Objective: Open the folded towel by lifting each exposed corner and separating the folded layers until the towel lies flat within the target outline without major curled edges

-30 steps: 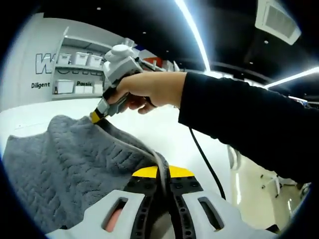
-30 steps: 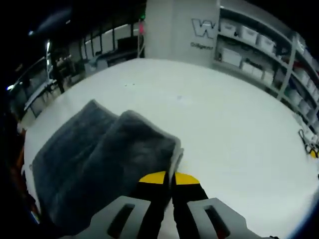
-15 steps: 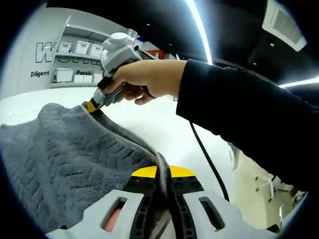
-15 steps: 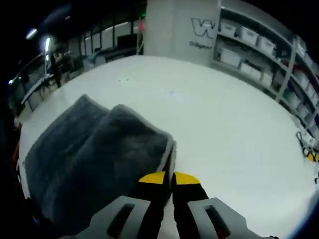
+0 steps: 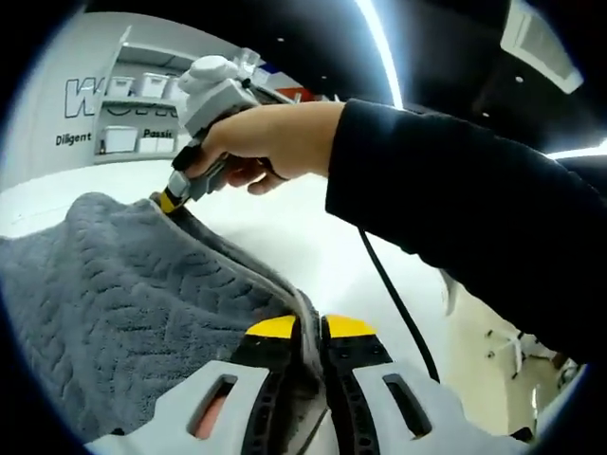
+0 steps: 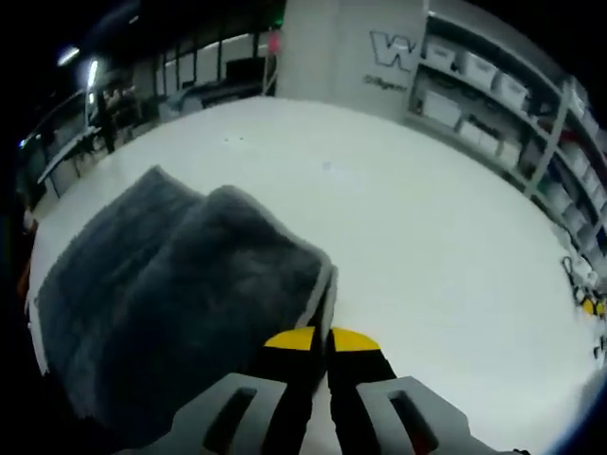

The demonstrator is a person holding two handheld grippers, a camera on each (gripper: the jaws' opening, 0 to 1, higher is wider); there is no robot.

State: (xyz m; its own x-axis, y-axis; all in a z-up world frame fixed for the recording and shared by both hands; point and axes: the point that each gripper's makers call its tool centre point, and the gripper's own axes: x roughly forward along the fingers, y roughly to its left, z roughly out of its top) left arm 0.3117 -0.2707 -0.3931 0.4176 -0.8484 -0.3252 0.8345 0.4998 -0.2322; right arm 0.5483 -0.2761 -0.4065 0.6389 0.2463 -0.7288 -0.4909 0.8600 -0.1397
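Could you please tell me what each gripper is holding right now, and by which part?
Both hold the grey towel by its edge: the left gripper is clamped on the hem nearest its camera, the right gripper on a raised corner farther along.

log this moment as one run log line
left claw: shut on grey towel edge | right claw: shut on towel corner | towel: lifted, partly folded | white table: below

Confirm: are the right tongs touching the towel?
Touching. In the left gripper view the right tongs pinch the grey towel at its raised edge; in the right gripper view the edge runs between their shut yellow tips.
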